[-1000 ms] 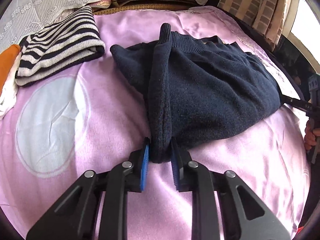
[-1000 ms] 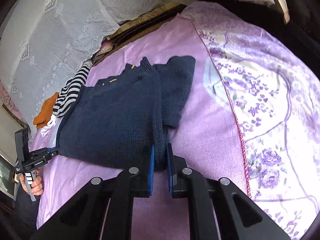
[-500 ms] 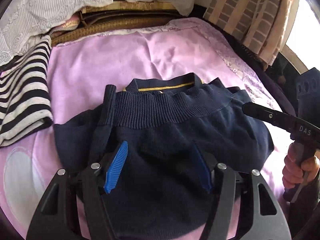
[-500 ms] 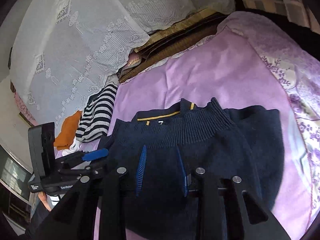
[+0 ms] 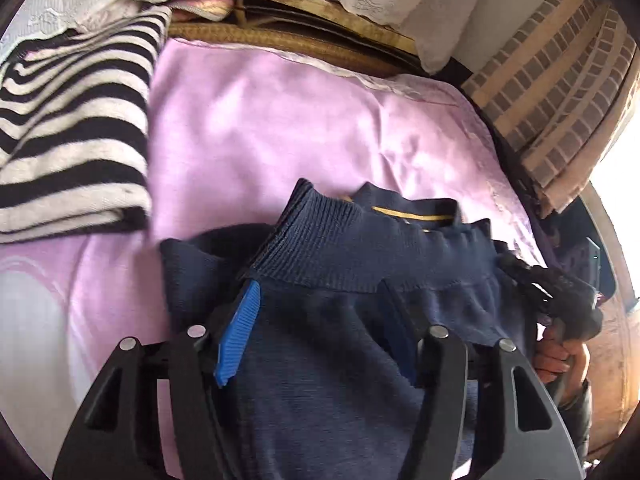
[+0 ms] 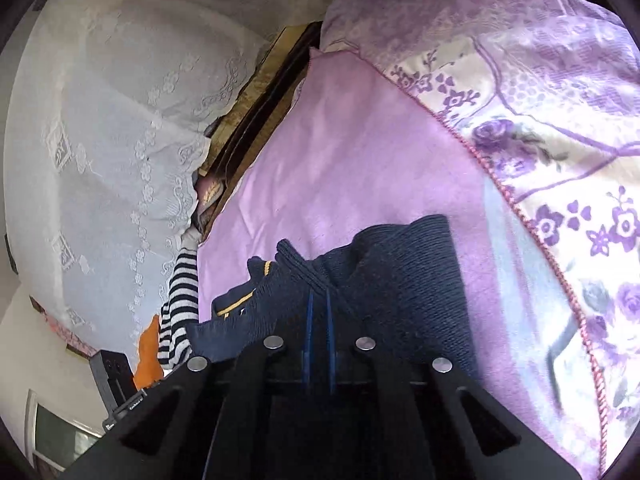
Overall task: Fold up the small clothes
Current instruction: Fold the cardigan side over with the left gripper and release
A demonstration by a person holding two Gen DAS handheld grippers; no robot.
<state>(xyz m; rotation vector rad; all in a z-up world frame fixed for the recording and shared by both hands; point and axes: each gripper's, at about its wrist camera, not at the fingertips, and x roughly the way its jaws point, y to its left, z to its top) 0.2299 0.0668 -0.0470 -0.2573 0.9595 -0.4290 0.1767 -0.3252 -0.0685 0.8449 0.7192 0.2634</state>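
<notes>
The navy sweater [image 5: 340, 340] lies in the middle of the bed [image 5: 280, 128], folded so its ribbed hem meets the collar, likely to halve its length. The left gripper [image 5: 320, 328] hovers over it, fingers half spread and closing, pressing nothing. The right gripper [image 6: 318, 320] has its fingers narrowed shut, apparently pinching the hem. A second ago each gripped a low corner of the long sweater. A striped garment [image 5: 68, 132] sits near the bed's left edge.

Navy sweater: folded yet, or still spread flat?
Partly folded. The navy sweater is doubled over, its ribbed hem lying just short of the yellow-trimmed collar. Whether the sleeves are tucked in, cannot tell.
</notes>
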